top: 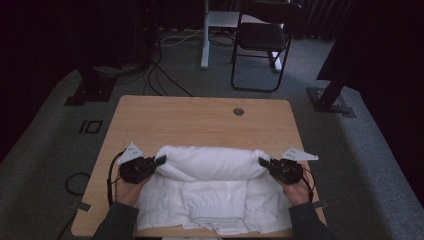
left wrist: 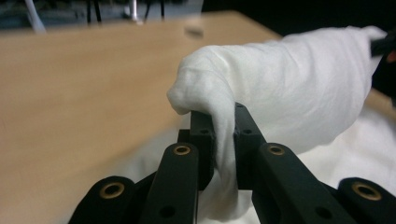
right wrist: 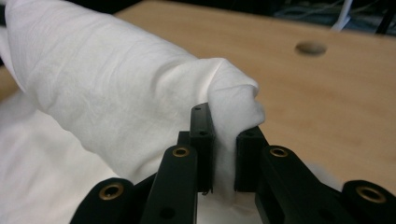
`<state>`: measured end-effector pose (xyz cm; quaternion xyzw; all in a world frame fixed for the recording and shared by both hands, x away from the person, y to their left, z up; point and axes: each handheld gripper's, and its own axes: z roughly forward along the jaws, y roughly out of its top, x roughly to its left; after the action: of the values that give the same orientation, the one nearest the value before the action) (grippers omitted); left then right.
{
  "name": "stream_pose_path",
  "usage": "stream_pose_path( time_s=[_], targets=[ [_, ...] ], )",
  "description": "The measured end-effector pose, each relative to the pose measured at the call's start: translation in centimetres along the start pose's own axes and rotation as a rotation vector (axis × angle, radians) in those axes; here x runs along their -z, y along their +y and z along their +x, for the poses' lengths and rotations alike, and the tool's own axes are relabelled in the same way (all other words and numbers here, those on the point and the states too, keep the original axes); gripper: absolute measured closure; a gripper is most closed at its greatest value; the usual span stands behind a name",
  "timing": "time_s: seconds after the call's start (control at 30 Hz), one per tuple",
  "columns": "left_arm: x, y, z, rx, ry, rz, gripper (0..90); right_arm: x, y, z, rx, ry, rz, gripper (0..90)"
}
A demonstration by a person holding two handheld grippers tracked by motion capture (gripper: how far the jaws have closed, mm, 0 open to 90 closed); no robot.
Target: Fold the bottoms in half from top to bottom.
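A white garment (top: 212, 192) lies spread on the near half of the wooden table (top: 200, 117), ribbed hem toward the front edge. Its far part is lifted into a puffed fold (top: 210, 162) stretched between both grippers. My left gripper (top: 161, 160) is shut on the fold's left corner; the left gripper view shows cloth (left wrist: 224, 140) pinched between the black jaws. My right gripper (top: 262, 162) is shut on the right corner, where bunched white cloth (right wrist: 224, 144) sits between its jaws. The garment's folded roll (right wrist: 107, 88) runs off to the left in the right gripper view.
The far half of the table is bare wood with a round cable hole (top: 238, 111). Behind the table stand a black chair (top: 262, 40) and a white desk leg (top: 205, 35) on grey carpet. Cables (top: 165, 80) trail across the floor at the back left.
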<state>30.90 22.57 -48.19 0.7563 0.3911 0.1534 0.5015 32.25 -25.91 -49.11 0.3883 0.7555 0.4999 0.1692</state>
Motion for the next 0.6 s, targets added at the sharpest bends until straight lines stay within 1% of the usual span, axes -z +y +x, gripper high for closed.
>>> stream_pose_path(
  time_s=[0.03, 0.1, 0.17, 0.23, 0.37, 0.4, 0.43, 0.47, 0.6],
  targets=[
    [-0.1, -0.7, 0.0, 0.007, 0.000, 0.020, 83.3, -0.1, -0.6, 0.2, 0.001, 0.004, 0.019, 81.1],
    [-0.1, -2.0, -0.1, 0.031, -0.011, 0.041, 83.3, -0.3, -1.8, 0.7, 0.003, 0.010, 0.055, 81.1],
    [-0.4, -2.9, -0.4, 0.036, -0.018, 0.075, 83.3, -0.5, -2.8, 1.1, 0.005, 0.009, 0.087, 81.1],
    [-0.8, -3.7, -0.8, 0.018, -0.014, 0.133, 83.3, -0.7, -3.9, 1.4, -0.006, 0.020, 0.128, 81.0],
    [-2.2, -5.0, -1.6, -0.017, -0.004, 0.227, 83.1, -1.4, -5.4, 1.8, 0.009, 0.034, 0.209, 81.0],
    [-2.2, -5.0, -1.6, -0.017, -0.004, 0.227, 83.0, -1.4, -5.4, 1.8, 0.009, 0.034, 0.209, 81.0],
    [-2.8, -5.5, -1.7, -0.045, 0.013, 0.246, 83.0, -1.6, -5.7, 1.9, 0.010, 0.033, 0.225, 81.0],
    [-3.2, -5.6, -1.6, -0.038, 0.016, 0.246, 82.9, -2.2, -6.1, 2.1, 0.018, 0.032, 0.254, 80.9],
    [-4.1, -5.6, -0.8, -0.012, 0.031, 0.228, 82.9, -3.1, -5.9, 2.2, 0.018, 0.016, 0.275, 80.8]
  ],
)
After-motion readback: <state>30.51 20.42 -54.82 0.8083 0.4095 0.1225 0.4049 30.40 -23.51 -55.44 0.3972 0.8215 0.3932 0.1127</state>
